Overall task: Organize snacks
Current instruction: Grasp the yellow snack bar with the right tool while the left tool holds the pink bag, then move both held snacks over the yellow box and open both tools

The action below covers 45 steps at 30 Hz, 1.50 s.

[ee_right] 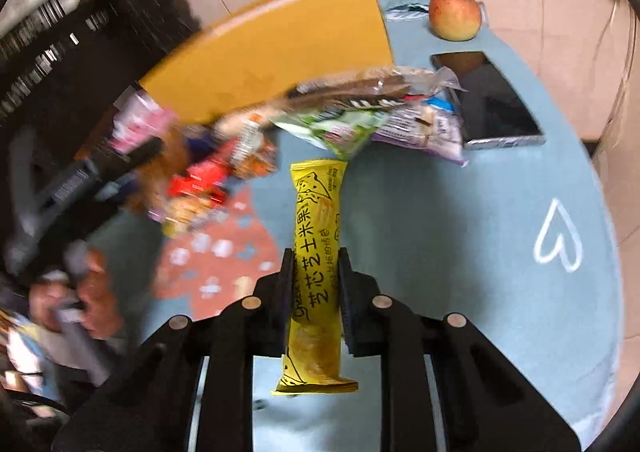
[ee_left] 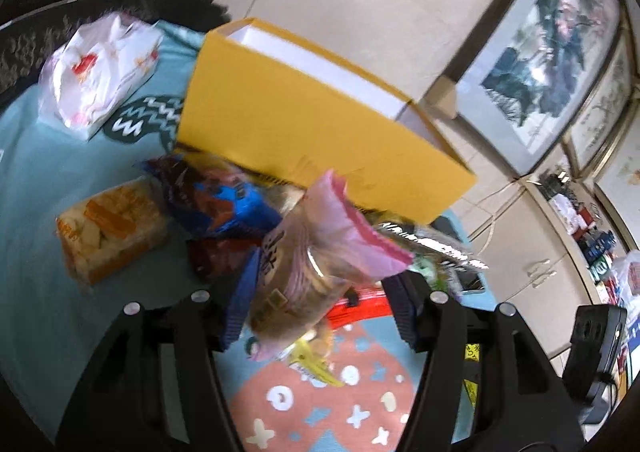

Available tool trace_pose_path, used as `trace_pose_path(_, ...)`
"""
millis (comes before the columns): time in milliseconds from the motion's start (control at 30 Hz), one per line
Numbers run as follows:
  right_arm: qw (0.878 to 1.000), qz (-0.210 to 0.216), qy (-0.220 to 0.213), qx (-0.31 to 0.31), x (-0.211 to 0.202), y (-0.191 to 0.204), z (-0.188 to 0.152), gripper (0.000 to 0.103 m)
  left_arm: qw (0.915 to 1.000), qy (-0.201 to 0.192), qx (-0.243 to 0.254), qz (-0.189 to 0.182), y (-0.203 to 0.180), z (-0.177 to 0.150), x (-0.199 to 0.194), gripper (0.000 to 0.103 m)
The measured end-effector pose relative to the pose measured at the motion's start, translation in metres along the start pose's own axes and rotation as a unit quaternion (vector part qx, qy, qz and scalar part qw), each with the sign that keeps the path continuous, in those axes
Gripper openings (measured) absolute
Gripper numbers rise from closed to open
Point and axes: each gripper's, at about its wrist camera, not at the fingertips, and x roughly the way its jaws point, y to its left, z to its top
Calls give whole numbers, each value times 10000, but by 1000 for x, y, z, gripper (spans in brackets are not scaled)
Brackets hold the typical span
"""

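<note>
The left gripper (ee_left: 316, 316) pinches a pink-topped pack (ee_left: 316, 252) at frame centre, lifted above the pile (ee_left: 224, 208), with the yellow box (ee_left: 312, 124) just behind. The right gripper (ee_right: 312, 272) clamps a yellow bar (ee_right: 316, 252) at lower centre, over the blue mat (ee_right: 460, 212). To do this step well, each arm likely carries its snack high enough to clear the box wall, then parts its fingers only once over the opening, one arm at a time so they do not collide
</note>
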Motion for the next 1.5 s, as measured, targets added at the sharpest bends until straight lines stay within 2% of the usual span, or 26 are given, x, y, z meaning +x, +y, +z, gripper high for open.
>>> trace_pose_path(100, 9994, 326, -25, 143, -4, 0, -1, 20, 9998, -80, 188, 38, -5, -2, 0, 60)
trace_pose_path(233, 9997, -140, 139, -149, 6, 1, -7, 20, 9983, 0, 469, 354, -9, -5, 11, 63)
trace_pose_path(333, 9986, -359, 322, -240, 21, -1, -10, 21, 9956, 234, 698, 574, -8, -8, 31, 65)
trace_pose_path(400, 9986, -351, 285, -291, 25, 0, -11, 22, 9938, 306, 804, 711, -7, -7, 41, 60)
trace_pose_path(433, 9981, -404, 267, -374, 27, 3, -10, 22, 9944, 279, 789, 646, -7, -5, 41, 53)
trace_pose_path(500, 9979, -419, 255, -421, 30, 4, -9, 23, 9927, 293, 900, 750, -9, -5, 41, 46)
trace_pose_path(600, 9976, -423, 227, -496, 30, 3, -9, 21, 9925, 338, 963, 676, -12, -7, 33, 43)
trace_pose_path(767, 9996, 231, 54, -150, 14, -10, -4, 20, 9926, 211, 1058, 553, -21, -7, 5, 43)
trace_pose_path(900, 9980, 509, -260, -255, -9, 0, 9, 20, 9936, 97, 1036, 437, -31, 5, -18, 43)
trace_pose_path(1000, 9960, 571, -558, -410, -24, 11, 27, 21, 9943, -39, 1036, 256, -44, 24, -33, 43)
trace_pose_path(1100, 9919, 678, -941, -511, -37, 21, 57, 21, 9928, -194, 1150, 290, -63, 51, -39, 44)
trace_pose_path(1200, 9862, 653, -1380, -641, -38, 33, 105, 21, 9924, -302, 1156, 282, -79, 85, -31, 44)
trace_pose_path(1367, 9839, 604, -1584, -573, -9, 36, 174, 21, 9952, -109, 887, 404, -86, 145, 29, 44)
trace_pose_path(1500, 9856, 389, -1561, -523, 25, 32, 211, 21, 9959, 77, 678, 600, -80, 168, 79, 45)
